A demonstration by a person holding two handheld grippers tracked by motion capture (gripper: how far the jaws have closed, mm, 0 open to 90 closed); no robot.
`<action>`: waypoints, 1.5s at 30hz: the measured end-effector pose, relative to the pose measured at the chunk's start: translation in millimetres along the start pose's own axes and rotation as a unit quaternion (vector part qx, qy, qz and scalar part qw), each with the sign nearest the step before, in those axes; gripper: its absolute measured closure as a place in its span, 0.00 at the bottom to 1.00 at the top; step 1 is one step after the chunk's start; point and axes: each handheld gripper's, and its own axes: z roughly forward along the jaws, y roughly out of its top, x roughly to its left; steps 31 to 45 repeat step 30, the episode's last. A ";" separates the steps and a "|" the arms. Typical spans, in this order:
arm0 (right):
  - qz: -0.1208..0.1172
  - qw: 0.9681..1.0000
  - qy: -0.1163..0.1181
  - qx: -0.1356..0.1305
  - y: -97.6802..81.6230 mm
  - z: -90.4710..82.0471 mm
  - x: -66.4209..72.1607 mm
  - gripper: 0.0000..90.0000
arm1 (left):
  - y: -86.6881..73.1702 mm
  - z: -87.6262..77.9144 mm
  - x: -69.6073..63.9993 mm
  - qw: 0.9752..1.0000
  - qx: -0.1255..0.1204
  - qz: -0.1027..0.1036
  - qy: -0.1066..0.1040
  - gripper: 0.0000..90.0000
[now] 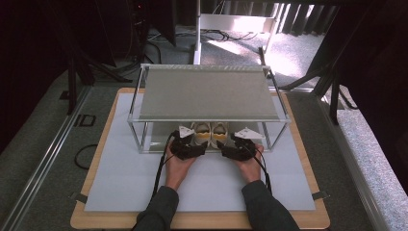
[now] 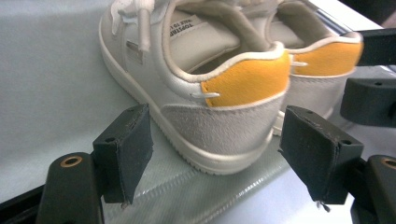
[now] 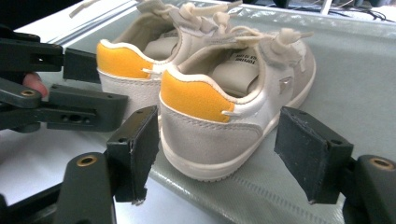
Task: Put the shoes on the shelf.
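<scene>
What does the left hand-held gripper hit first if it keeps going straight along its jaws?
Most likely the heel of the left shoe. The left hand-held gripper points at that heel with its jaws open to either side, pads not touching. How much gap remains is unclear.

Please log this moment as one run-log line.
left gripper: open at left white yellow-heeled sneaker | right gripper: open at right sneaker | neither gripped

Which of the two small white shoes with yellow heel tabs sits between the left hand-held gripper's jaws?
The left shoe of the pair: its grey suede heel lies between the open jaws of the left hand-held gripper, untouched; the right shoe stands beside it.
</scene>
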 end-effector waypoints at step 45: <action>-0.010 0.999 -0.003 0.032 -38.1 -61.2 -2.9 0.34 | -50.0 -69.9 2.4 0.999 0.015 0.033 -0.018 0.32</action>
